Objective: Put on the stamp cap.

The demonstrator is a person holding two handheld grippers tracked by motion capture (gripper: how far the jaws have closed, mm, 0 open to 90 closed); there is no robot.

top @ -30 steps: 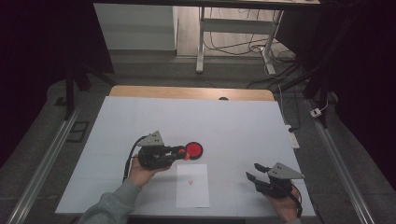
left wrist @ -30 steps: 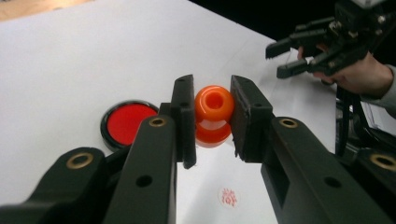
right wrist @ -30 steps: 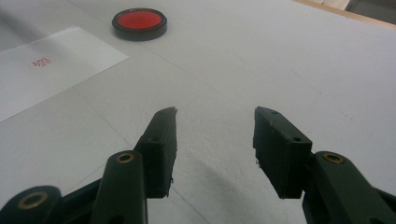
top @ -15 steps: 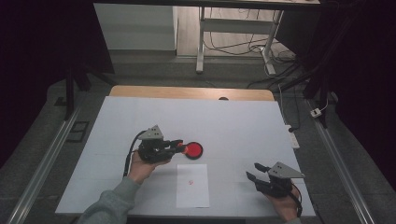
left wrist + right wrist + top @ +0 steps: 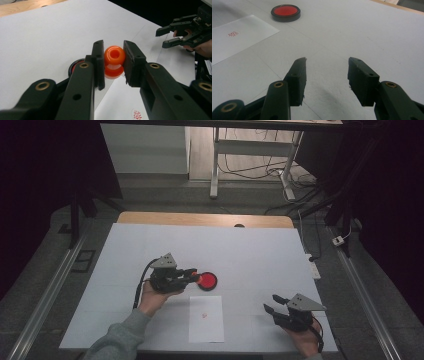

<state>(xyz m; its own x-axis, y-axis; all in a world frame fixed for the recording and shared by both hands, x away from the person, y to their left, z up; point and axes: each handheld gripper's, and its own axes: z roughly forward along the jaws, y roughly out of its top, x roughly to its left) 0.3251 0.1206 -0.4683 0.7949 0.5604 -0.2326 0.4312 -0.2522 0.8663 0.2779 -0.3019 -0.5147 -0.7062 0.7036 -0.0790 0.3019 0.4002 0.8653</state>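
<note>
My left gripper is shut on an orange knob-shaped stamp, held just left of a round red ink pad in a black case. Whether the stamp touches the pad I cannot tell. Just nearer lies a white sheet of paper bearing a small red stamp mark. My right gripper rests at the near right of the table, open, with nothing between its jaws; in the left gripper view the right gripper is at the upper right.
A white mat covers the table, with a strip of bare wood along the far edge. Metal rails run along both sides. Table legs and cables stand on the floor beyond.
The left gripper with the stamp has shifted slightly toward the far side beside the ink pad. The right gripper has kept still.
</note>
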